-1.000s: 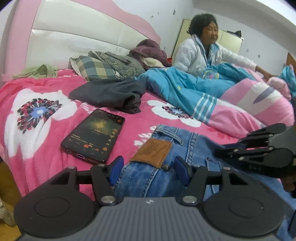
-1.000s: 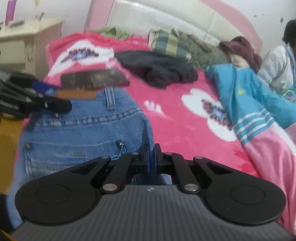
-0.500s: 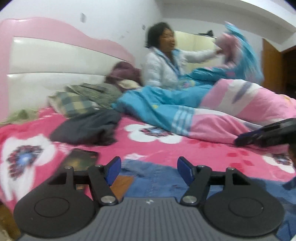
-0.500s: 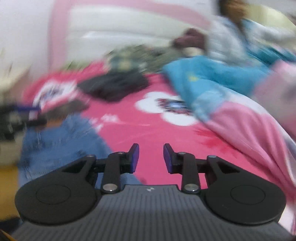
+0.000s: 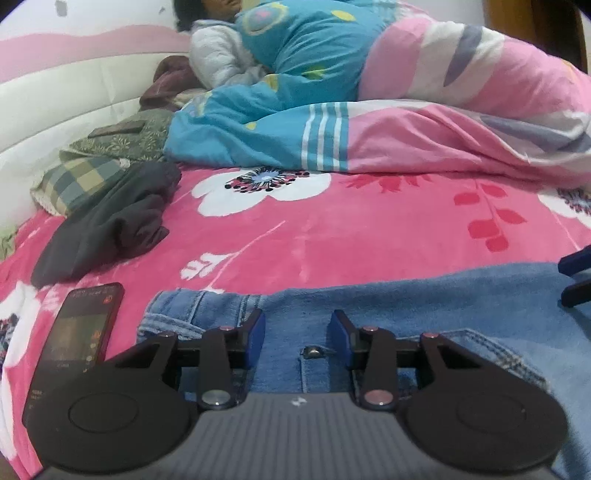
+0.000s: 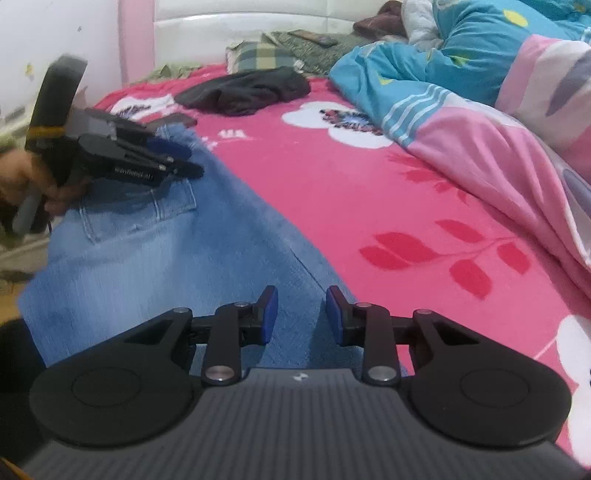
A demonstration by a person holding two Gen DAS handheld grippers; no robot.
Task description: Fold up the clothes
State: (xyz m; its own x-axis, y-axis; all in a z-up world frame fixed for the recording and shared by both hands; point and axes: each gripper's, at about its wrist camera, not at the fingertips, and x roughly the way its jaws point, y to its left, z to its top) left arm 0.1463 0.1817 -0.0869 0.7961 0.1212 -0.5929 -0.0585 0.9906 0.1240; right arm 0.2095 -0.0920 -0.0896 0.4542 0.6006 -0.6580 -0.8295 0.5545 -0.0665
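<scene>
Blue jeans [image 5: 424, 299] lie flat along the near edge of a pink flowered bed [image 5: 332, 229]. My left gripper [image 5: 297, 328] hovers open over the waistband, its blue pads on either side of the button, holding nothing. The right wrist view shows the jeans [image 6: 166, 251] stretching from the pocket end toward me, and my right gripper [image 6: 302, 308] stands open above the leg, empty. The left gripper [image 6: 177, 158] also appears there at the far left, held by a hand over the pocket. The right gripper's fingertips [image 5: 576, 273] show at the right edge of the left wrist view.
A phone [image 5: 79, 328] lies left of the waistband. A dark garment [image 5: 114, 221] is heaped farther back, near checked and green pillows [image 5: 77, 177]. A blue-and-pink quilt [image 5: 406, 122] covers a person [image 5: 218, 55] lying at the back right. The pink headboard [image 6: 229, 18] closes off the far side.
The right gripper went from shut on the jeans to open and moved right along the leg. The left gripper swung right along the waistband. The person has lain down under the quilt.
</scene>
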